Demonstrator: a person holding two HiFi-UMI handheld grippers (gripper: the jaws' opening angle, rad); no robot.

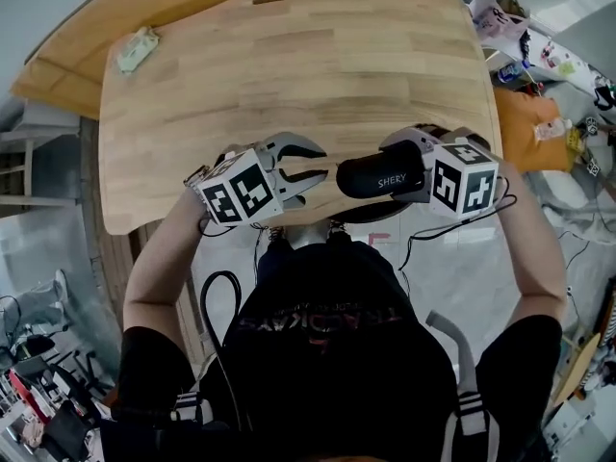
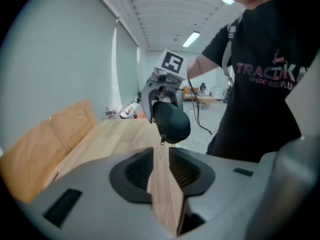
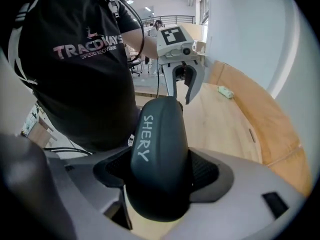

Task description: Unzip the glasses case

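Right gripper is clamping the black oval hard-shell glasses case above the light wooden table; left gripper is gaping empty near its zip pull. Zip apparently closed, unzipping pending.

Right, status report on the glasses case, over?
Left gripper open, empty. Right gripper shut on glasses case, held off the table. Zip pull faces left gripper, nothing between.

Matt smooth glasses case; wooden table, jointed planks, satin finish.
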